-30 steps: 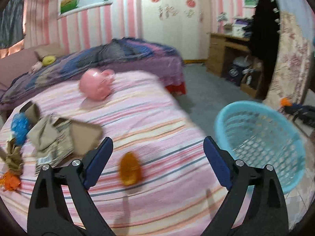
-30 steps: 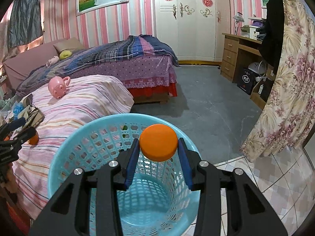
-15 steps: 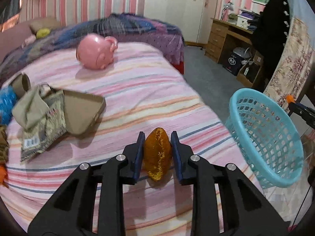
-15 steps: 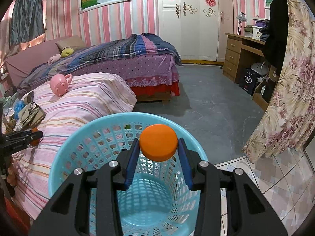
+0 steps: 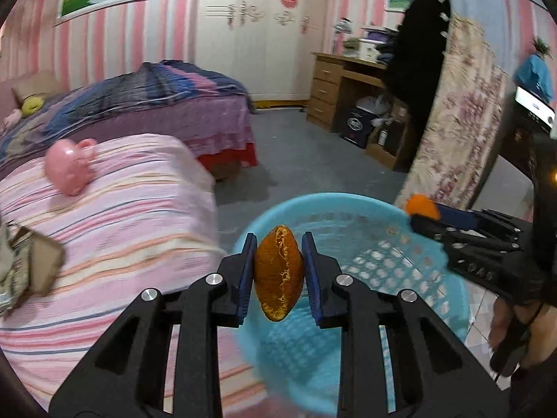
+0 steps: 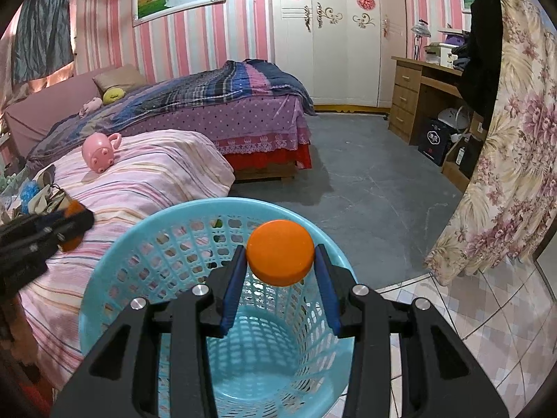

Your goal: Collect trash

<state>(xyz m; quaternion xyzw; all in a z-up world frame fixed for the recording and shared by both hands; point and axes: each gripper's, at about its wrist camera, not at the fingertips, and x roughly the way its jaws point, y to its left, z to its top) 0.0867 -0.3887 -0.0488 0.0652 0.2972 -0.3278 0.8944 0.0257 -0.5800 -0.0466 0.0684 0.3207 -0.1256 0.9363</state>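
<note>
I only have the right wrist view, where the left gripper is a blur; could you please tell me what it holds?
Observer: Its jaws have just been closing; the left gripper is shut on a brownish-orange peel.
Operator: How does it sit?
Observer: Upright, edge towards the camera, both pads pressing its sides.
Operator: Anything else I miss?
Observer: A hand grips the handle of the right gripper holding the orange lid.

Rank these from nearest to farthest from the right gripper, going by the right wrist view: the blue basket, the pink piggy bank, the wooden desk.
1. blue basket, directly under the right gripper.
2. pink piggy bank, off to the left on the striped bed.
3. wooden desk, far right, against the back wall.
</note>
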